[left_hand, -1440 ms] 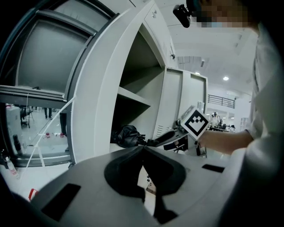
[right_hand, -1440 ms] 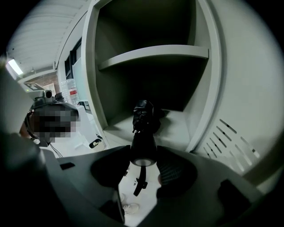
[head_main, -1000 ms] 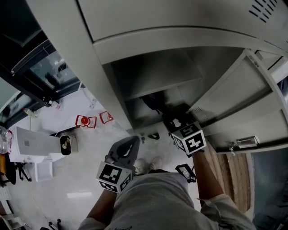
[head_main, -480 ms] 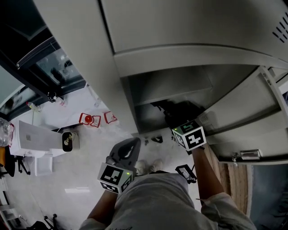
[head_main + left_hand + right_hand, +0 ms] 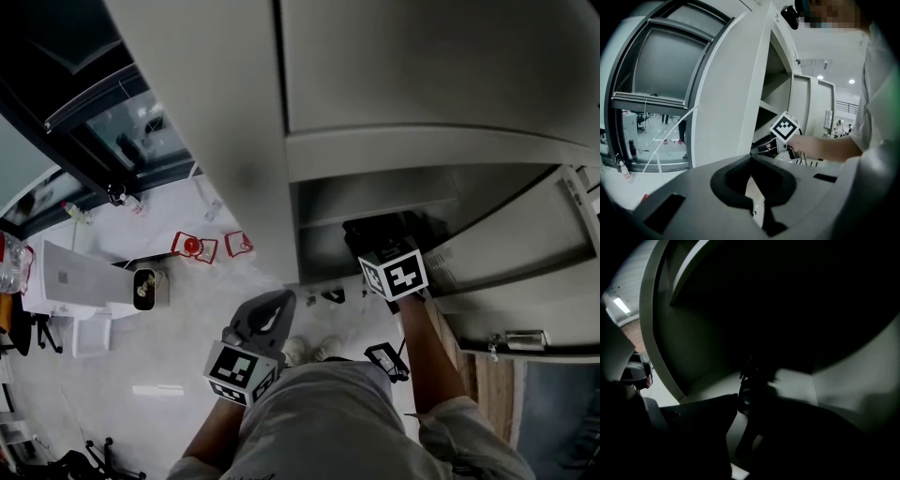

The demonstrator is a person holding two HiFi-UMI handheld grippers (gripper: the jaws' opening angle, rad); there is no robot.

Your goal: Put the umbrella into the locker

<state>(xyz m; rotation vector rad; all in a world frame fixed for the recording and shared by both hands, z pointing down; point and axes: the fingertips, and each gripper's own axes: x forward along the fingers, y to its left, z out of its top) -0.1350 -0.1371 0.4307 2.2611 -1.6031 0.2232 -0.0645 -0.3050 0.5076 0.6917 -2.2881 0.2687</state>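
Note:
The grey locker [image 5: 375, 94] stands in front of me, one compartment [image 5: 487, 211] open. My right gripper [image 5: 373, 246], with its marker cube behind the jaws, reaches into that opening. It is shut on the dark folded umbrella [image 5: 367, 228], whose front end lies inside the compartment. In the right gripper view the umbrella [image 5: 749, 389] runs forward between the jaws over the compartment's pale floor [image 5: 797, 380]; the rest is in deep shadow. My left gripper [image 5: 279, 298] hangs low beside my body, shut and empty, left of the locker. The left gripper [image 5: 751, 161] view shows the locker side [image 5: 736, 93].
The compartment's door [image 5: 525, 253] stands swung out to the right, with a latch [image 5: 525, 338] on the one below. Red objects [image 5: 192, 247], a small bin [image 5: 145, 289] and a white box [image 5: 70, 281] sit on the floor at left, before a glass wall [image 5: 112, 131].
My right gripper has pushed further into the open compartment with the umbrella. The left gripper has stayed low by my body.

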